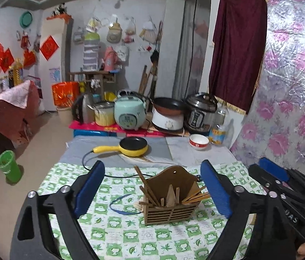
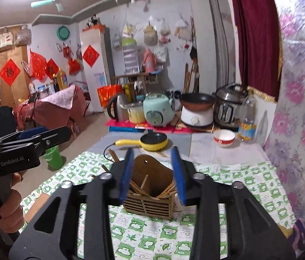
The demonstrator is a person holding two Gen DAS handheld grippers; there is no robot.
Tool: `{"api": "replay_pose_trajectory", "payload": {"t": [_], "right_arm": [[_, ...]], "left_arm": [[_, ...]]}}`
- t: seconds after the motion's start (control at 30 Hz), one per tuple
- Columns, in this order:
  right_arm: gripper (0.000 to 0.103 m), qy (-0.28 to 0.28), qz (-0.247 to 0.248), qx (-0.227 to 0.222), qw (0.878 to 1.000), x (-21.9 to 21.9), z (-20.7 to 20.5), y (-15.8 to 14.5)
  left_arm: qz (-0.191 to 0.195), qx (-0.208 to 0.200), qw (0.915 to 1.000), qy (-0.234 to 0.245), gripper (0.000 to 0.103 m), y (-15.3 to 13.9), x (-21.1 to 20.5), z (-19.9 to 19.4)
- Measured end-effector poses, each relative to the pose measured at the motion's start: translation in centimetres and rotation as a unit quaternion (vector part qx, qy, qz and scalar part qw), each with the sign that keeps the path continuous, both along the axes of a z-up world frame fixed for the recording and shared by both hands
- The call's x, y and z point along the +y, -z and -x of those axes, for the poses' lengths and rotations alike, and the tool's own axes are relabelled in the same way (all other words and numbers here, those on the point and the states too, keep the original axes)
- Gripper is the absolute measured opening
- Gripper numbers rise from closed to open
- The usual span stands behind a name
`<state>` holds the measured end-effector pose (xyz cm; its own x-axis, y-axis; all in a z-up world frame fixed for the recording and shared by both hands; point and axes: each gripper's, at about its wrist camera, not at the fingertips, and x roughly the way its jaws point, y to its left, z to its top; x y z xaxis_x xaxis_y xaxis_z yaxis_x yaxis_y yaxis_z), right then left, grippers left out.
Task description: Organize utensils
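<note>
A brown wooden utensil holder (image 1: pixel 169 203) stands on the green-and-white checked cloth (image 1: pixel 130 236), with several wooden chopsticks and spatulas (image 1: pixel 172 195) leaning in it. My left gripper (image 1: pixel 152 186) is open, its blue pads wide apart on either side of the holder, a little short of it. In the right wrist view the holder (image 2: pixel 150 201) sits between my right gripper's (image 2: pixel 153 173) blue pads; the jaws stand open, apart from the holder's sides. The right gripper also shows at the right edge of the left wrist view (image 1: pixel 282 186). The left gripper shows at the left in the right wrist view (image 2: pixel 31 138).
A blue band (image 1: pixel 120 205) lies on the cloth left of the holder. Behind are a yellow electric pan (image 1: pixel 133 146) with its black cord, a red-and-white bowl (image 1: pixel 198 141), a bottle (image 1: pixel 218 127), cookers and a kettle. A foil-covered wall (image 1: pixel 293 108) is at the right.
</note>
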<state>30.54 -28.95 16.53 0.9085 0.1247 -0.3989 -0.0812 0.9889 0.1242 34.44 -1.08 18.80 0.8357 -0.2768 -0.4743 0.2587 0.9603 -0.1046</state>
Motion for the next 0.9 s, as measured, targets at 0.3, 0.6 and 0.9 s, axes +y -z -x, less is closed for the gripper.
{"api": "replay_pose_trajectory", "payload": {"t": [0.3, 0.6, 0.9], "right_arm": [[0.083, 0.055, 0.001, -0.076, 0.996, -0.5, 6.8, -0.3], [0.091, 0.114, 0.023, -0.071, 0.991, -0.9, 6.4, 4.1], [0.093, 0.107, 0.031, -0.005, 0.994, -0.6, 3.1, 10.3]], "left_arm": [[-0.031, -0.069, 0.9947, -0.07, 0.097, -0.2, -0.1, 6.4], [-0.056, -0.068, 0.9885, -0.123, 0.097, 4.5, -0.6, 6.4], [-0.065, -0.023, 0.9863, -0.15, 0.097, 10.5, -0.2, 2.5]]}}
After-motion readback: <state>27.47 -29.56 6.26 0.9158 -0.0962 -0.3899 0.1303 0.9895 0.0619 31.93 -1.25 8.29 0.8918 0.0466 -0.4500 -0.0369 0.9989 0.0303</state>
